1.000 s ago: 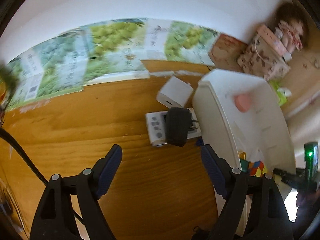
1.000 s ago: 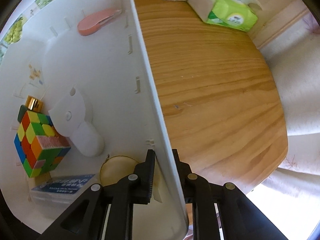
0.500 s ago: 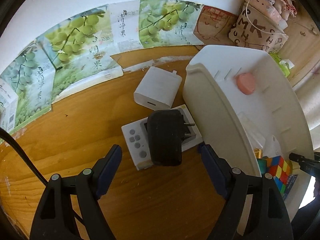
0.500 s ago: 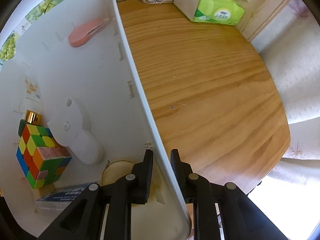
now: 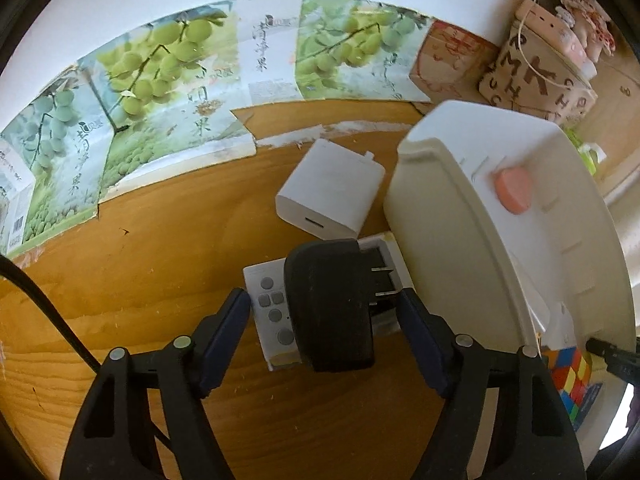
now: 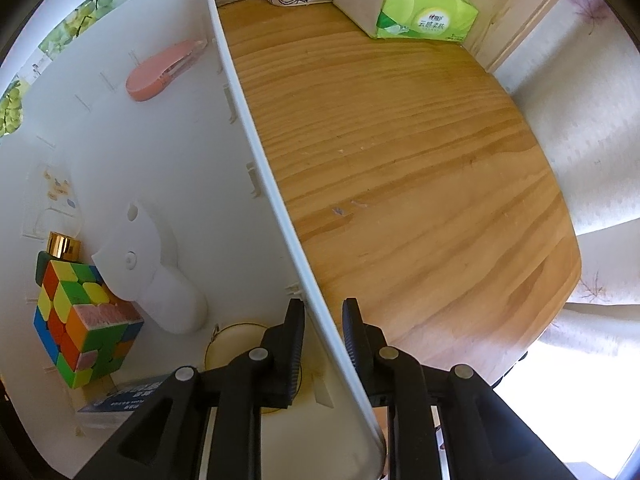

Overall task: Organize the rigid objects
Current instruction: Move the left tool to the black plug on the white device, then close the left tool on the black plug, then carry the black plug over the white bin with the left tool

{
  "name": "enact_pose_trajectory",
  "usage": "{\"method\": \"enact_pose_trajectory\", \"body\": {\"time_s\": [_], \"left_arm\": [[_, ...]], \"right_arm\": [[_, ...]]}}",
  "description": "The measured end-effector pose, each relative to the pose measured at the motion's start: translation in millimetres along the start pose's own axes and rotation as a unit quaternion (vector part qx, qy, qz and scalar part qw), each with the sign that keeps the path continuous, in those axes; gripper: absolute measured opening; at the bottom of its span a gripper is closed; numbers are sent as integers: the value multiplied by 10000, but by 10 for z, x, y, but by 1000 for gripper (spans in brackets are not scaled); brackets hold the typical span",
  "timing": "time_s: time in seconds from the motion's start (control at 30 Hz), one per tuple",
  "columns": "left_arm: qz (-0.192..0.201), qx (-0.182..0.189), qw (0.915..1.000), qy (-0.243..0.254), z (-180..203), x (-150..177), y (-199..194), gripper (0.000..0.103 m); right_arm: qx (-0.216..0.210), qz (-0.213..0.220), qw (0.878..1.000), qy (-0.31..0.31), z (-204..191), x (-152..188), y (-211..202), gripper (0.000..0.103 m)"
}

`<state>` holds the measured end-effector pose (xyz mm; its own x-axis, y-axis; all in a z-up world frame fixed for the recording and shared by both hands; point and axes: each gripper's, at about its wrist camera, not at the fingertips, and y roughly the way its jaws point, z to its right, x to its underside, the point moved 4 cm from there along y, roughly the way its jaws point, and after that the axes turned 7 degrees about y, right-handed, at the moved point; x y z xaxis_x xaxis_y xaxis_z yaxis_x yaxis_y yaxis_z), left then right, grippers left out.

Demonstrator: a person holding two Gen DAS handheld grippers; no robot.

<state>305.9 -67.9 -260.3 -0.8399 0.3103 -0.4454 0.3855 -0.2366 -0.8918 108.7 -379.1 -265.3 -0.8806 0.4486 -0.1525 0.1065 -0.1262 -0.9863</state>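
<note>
1. Down on the wooden table [image 5: 120, 280], the left gripper [image 5: 324, 312] straddles a black plug adapter [image 5: 330, 304]; its jaws are closing, the blue pads stand clear of the adapter on both sides.
2. Under the adapter lies a white remote control [image 5: 270, 308] with grey buttons, and both sit just beside the outer wall of the white storage bin [image 5: 448, 240].
3. Just behind them rests a white USB charger [image 5: 330, 194], flat on the table and close to the bin's corner.
4. Over at the bin's near edge, the right gripper [image 6: 322, 320] has narrow jaws pinching the bin's thin side wall, one finger inside, one outside.
5. Inside the bin lie a Rubik's cube [image 6: 82, 320], a white hair-dryer-shaped piece [image 6: 160, 280], a pink oval case [image 6: 160, 70], a gold-capped bottle [image 6: 62, 246] and a blue-labelled box [image 6: 124, 400].
6. Beyond the bin, a green tissue pack [image 6: 412, 0] sits at the table's far end.
</note>
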Motion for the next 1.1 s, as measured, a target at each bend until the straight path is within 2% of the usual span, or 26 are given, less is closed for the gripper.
{"method": "enact_pose_trajectory", "body": {"time_s": [0.13, 0.27, 0.47, 0.63, 0.8, 0.83, 0.87, 1.1], "left_arm": [[107, -126, 9997, -152, -52, 3, -19, 61], [124, 69, 9991, -390, -130, 29, -29, 61], [216, -31, 9987, -453, -159, 68, -121, 60], [532, -191, 9970, -536, -188, 86, -310, 60], [850, -164, 9945, -589, -160, 104, -543, 60], [908, -158, 9939, -598, -150, 108, -588, 56], [978, -171, 9931, -621, -140, 110, -638, 45], [1237, 7, 9904, -624, 50, 173, -916, 46]], "right_arm": [[56, -21, 10000, -28, -20, 0, 11, 20], [121, -24, 9999, -86, -60, 2, -4, 21], [146, -17, 9999, -91, -92, 17, -11, 21], [161, 7, 9997, -170, -115, 34, -8, 21], [75, 48, 9998, -177, -123, 66, -20, 21], [59, 55, 9998, -181, -121, 72, -18, 21], [29, 72, 9998, -197, -123, 76, -19, 21], [-158, 107, 9993, -336, -64, 106, -8, 21]]}}
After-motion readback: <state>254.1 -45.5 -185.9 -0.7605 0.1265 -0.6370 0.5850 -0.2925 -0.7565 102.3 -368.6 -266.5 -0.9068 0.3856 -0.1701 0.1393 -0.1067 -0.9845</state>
